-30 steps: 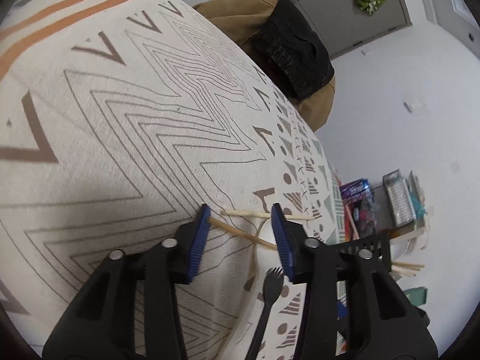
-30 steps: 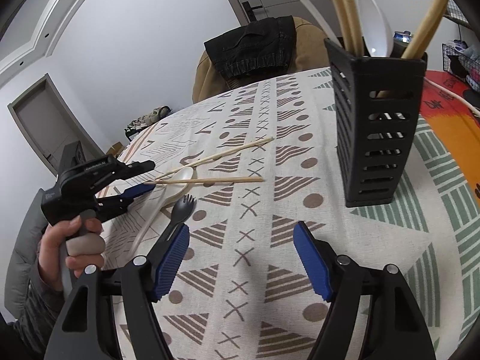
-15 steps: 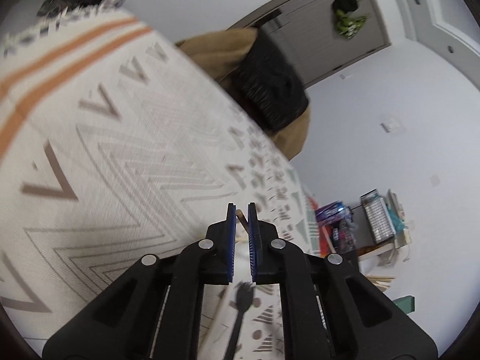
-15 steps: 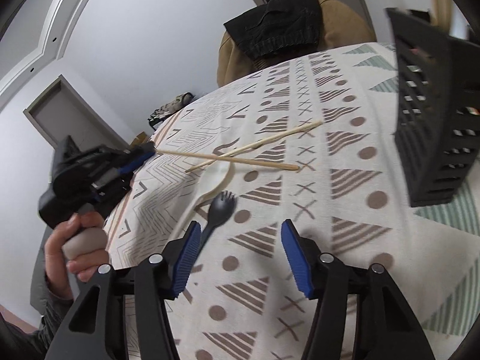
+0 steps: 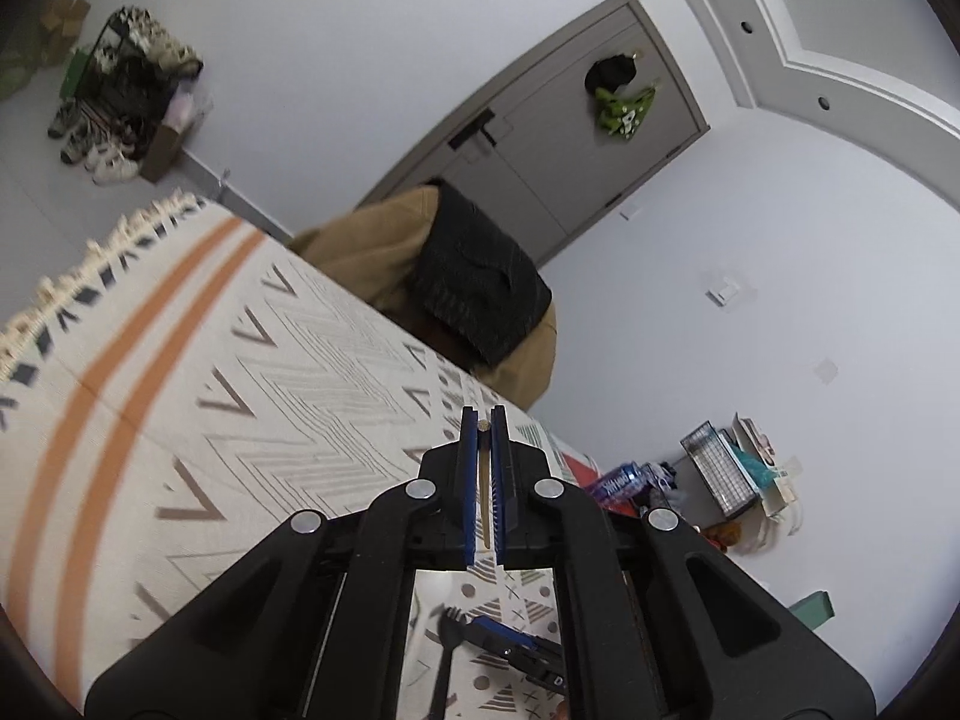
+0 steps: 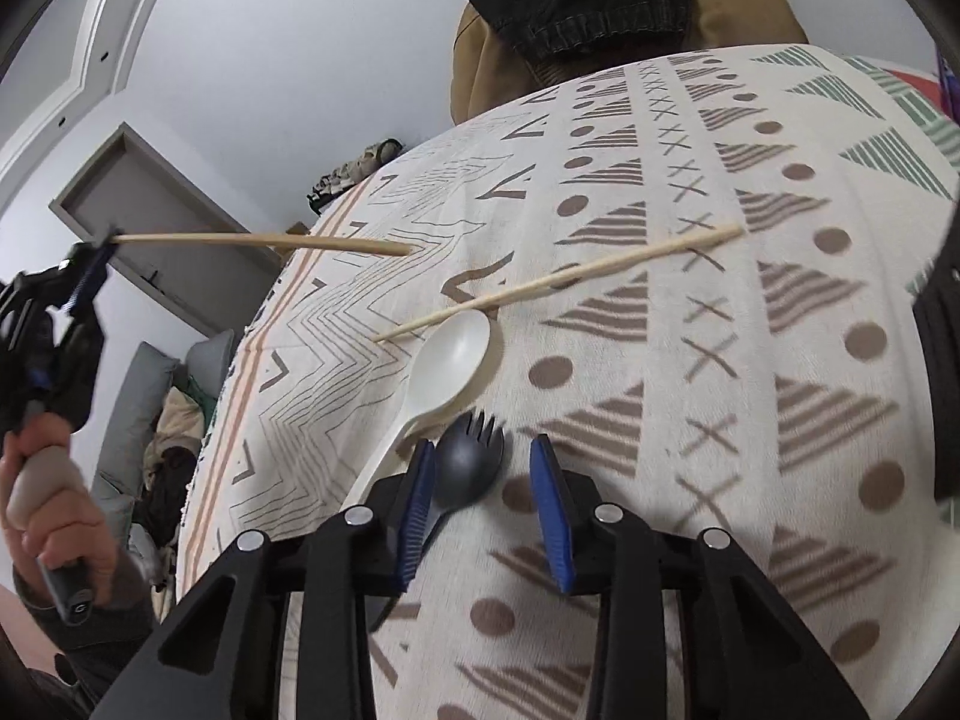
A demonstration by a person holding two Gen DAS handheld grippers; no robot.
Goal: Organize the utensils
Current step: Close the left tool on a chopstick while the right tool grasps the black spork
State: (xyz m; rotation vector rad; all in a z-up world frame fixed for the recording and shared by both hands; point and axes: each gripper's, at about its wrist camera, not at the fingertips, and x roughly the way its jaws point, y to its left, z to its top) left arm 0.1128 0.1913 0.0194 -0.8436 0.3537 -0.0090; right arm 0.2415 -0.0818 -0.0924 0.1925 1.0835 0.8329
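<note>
Your left gripper [image 5: 483,429] pinches one chopstick [image 6: 264,239], lifted clear of the tablecloth [image 6: 690,360]. Your right gripper [image 6: 480,468] is closing around the black spork [image 6: 468,462]. At the spork's 11 o'clock lies the white spoon [image 6: 447,360]; the second chopstick [image 6: 558,282] lies just beyond.

No text, label, brand, number or sign can be read with certainty in either view. White lettering is carried by a blue packet [image 5: 618,483] at the far right edge of the worktop in the left wrist view, but it is too small and blurred to be made out. Only woven shapes are borne by the patterned cloth [image 6: 690,276]: crosses, dots, striped triangles and zigzags, none forming letters.
</note>
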